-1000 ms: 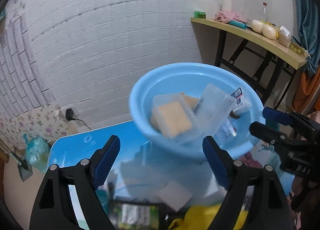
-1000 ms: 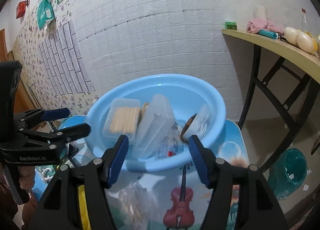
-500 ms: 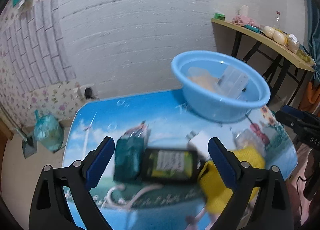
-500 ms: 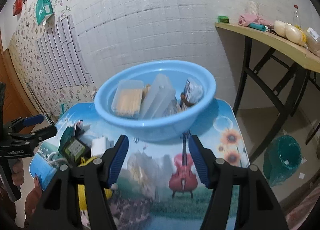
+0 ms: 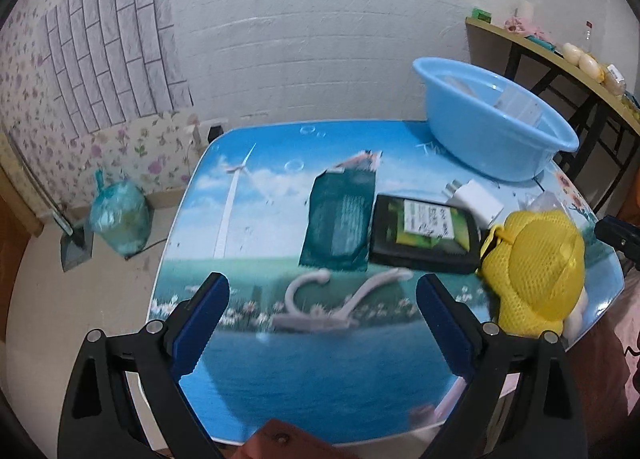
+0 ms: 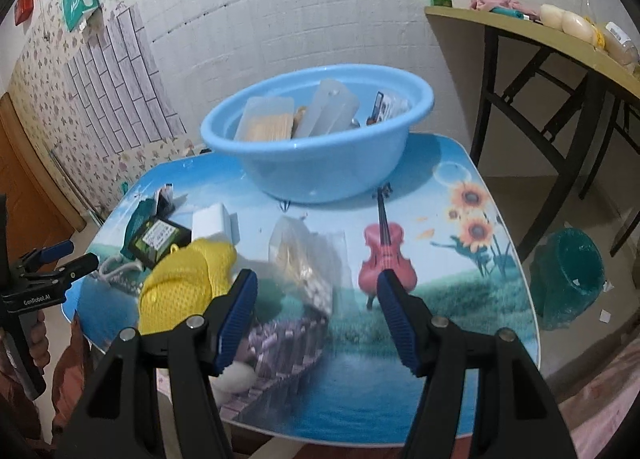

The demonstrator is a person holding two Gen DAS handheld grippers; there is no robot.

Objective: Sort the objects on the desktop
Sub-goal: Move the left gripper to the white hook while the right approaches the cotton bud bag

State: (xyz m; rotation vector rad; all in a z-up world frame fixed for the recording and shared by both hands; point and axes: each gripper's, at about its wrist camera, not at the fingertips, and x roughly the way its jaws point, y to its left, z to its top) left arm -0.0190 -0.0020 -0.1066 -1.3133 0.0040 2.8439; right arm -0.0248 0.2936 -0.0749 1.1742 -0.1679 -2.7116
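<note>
Both of your grippers are empty and poised over the printed table point(image 5: 248, 387), so the step in hand appears to be the reach for the next loose object, with the blue basin point(image 6: 320, 163) at the far edge already holding several clear boxes and small packets. Your left gripper point(image 5: 322, 329) stands with its jaws spread wide and nothing between the pads; it looks down on the white double hook point(image 5: 320, 309), which lies flat just beyond the fingertips. Past the hook lie the dark green packet point(image 5: 340, 219), the black packet with a green label point(image 5: 426, 233) touching its right edge, the white charger plug point(image 5: 476, 201) and the yellow mesh cap point(image 5: 536, 255), which overlaps the black packet's corner. Your right gripper point(image 6: 318, 319) is about half open, also holding nothing, and hangs near a clear bag point(image 6: 308, 259) of small pale pieces beside the cap. The next move probably calls for lowering the left jaws to straddle the hook; being thin and flat, it may slip, so the pads should meet its raised curve rather than its base. Whether the hook or the bag is the intended pick cannot be told.
</note>
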